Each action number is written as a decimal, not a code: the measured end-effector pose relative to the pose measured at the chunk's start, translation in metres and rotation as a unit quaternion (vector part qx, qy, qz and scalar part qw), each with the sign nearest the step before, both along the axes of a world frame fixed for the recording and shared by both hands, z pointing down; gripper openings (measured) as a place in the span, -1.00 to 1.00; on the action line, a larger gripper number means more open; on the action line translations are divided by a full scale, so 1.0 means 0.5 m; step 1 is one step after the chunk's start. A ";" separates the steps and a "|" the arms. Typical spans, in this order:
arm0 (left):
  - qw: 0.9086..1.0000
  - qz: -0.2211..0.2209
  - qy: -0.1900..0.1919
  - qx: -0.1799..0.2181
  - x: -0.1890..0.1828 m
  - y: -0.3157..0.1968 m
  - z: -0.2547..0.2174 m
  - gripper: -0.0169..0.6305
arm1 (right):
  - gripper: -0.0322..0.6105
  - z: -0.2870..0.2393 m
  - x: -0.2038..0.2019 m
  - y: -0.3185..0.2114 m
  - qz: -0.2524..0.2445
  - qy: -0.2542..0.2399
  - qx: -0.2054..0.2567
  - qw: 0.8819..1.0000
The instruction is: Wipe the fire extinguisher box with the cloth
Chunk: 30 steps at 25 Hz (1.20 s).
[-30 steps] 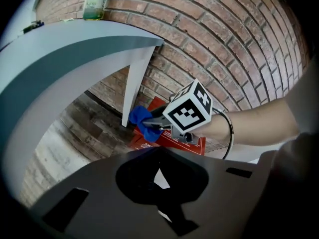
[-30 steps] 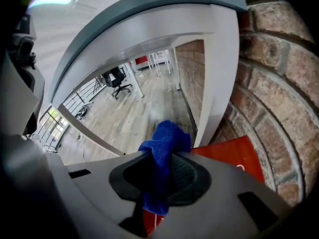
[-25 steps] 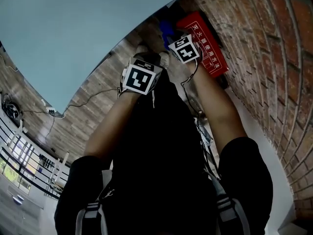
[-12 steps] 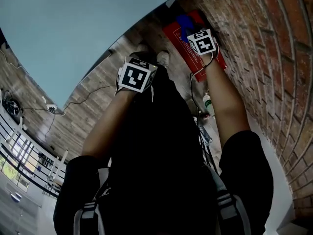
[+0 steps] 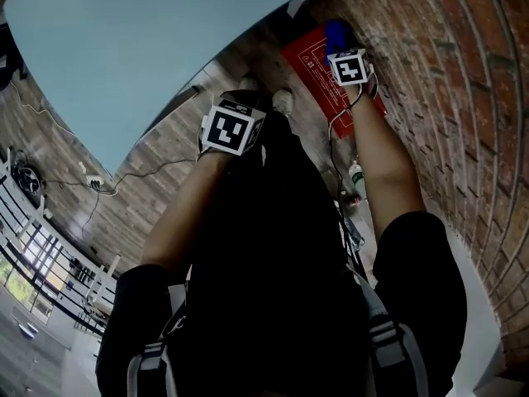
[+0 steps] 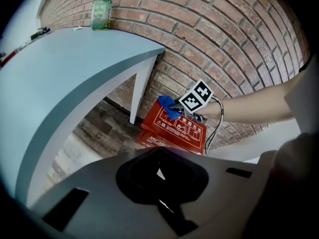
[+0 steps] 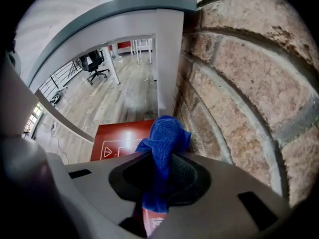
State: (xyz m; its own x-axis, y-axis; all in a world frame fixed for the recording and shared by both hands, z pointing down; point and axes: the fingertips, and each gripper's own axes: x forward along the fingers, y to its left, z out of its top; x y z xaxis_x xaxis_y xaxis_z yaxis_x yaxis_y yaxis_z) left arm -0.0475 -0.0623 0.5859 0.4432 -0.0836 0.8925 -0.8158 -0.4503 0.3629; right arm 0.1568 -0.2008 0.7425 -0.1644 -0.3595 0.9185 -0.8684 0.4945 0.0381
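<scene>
So the red fire extinguisher box [image 6: 174,128] sits on the wood floor [image 5: 165,180], pushed up against the brick wall [image 7: 239,83], just beside the white leg [image 6: 140,86] of a pale blue table [image 6: 60,73]. Its top face has white diagrams and print on it

The blue cloth [image 7: 164,148] is bunched up and clamped in the right gripper [image 7: 159,183]. The jaws are closed tight on it, with a wad sticking out past the tips and a tail hanging down behind. From the left gripper view the wad is down on the box's top at the corner nearest the wall and the table leg, and it looks like it's touching the lid. The person's bare right arm is stretched out toward it along the wall

The left gripper [image 6: 162,183] isn't doing anything. Its jaws are together with only slivers of light between them and nothing held, and it hangs back from the box, pointed roughly at it. In the head view it's close in front of the person's dark clothes, well apart from the right one

Other stuff: a green bottle [image 6: 101,11] stands on the table right by the wall, and there's a black office chair [image 7: 94,63] way off across the room
</scene>
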 end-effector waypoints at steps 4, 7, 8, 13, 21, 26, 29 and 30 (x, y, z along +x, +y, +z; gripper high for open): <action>1.000 0.006 0.012 0.002 0.018 0.014 -0.003 -0.92 | -0.64 0.001 -0.076 0.042 -0.028 -0.034 0.000 0.999; 1.000 0.015 0.015 -0.006 0.032 0.030 0.002 -0.92 | -0.64 0.005 -0.134 0.088 -0.052 -0.052 -0.007 0.997; 1.000 0.017 0.015 -0.010 0.035 0.034 0.004 -0.92 | -0.64 0.004 -0.149 0.102 -0.052 -0.061 -0.011 0.997; 1.000 0.026 0.017 -0.003 0.052 0.033 -0.004 -0.92 | -0.64 0.020 -0.166 0.146 -0.018 -0.107 -0.016 0.994; 1.000 0.021 0.001 -0.012 0.049 0.031 -0.009 -0.92 | -0.64 0.014 -0.157 0.145 -0.092 -0.099 -0.036 0.990; 0.999 0.032 -0.004 -0.007 0.058 0.037 -0.009 -0.92 | -0.64 0.009 -0.042 0.084 -0.017 -0.072 0.001 0.997; 0.999 0.035 -0.010 -0.010 0.059 0.046 -0.004 -0.92 | -0.64 0.006 0.035 0.059 0.061 -0.068 0.018 0.996; 0.999 0.035 -0.010 -0.011 0.060 0.047 -0.003 -0.92 | -0.64 0.003 0.057 0.054 0.090 -0.069 0.021 0.993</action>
State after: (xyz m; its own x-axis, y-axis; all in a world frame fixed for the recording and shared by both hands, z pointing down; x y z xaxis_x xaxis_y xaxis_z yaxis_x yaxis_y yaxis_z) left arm -0.0175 -0.0387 0.5843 0.4297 -0.0334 0.9024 -0.7892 -0.4995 0.3573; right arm 0.1855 -0.1737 0.7440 -0.2174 -0.4326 0.8750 -0.9408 0.3318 -0.0697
